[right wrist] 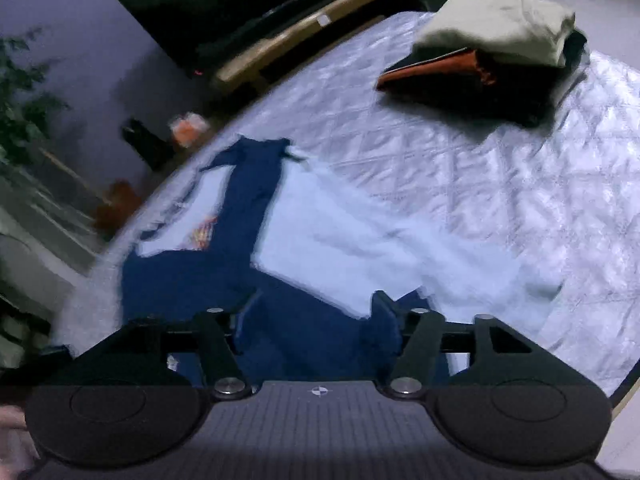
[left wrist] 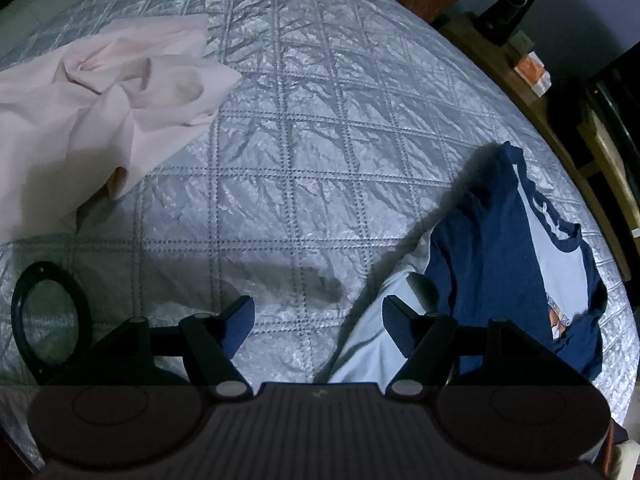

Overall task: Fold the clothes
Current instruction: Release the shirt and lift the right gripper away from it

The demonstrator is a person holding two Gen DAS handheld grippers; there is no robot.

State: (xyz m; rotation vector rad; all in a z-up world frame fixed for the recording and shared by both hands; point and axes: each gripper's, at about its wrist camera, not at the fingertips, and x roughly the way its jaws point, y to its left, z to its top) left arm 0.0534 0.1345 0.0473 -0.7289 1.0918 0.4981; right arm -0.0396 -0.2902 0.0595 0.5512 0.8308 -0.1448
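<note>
The blue and white shirt (right wrist: 280, 248) lies partly folded on the bed (right wrist: 480, 184), filling the lower middle of the right wrist view and showing at the lower right of the left one. It looks light, limp and easily rumpled, so pinch a doubled edge or hem. Your left tongs (left wrist: 318, 320) and right tongs (right wrist: 316, 312) both gape with nothing pinched.

My left camera looks steeply down my fingers (left wrist: 242, 326) at the bed (left wrist: 304, 120), my right camera sits close over the blue-and-white shirt (right wrist: 192, 280), both show that shirt
</note>
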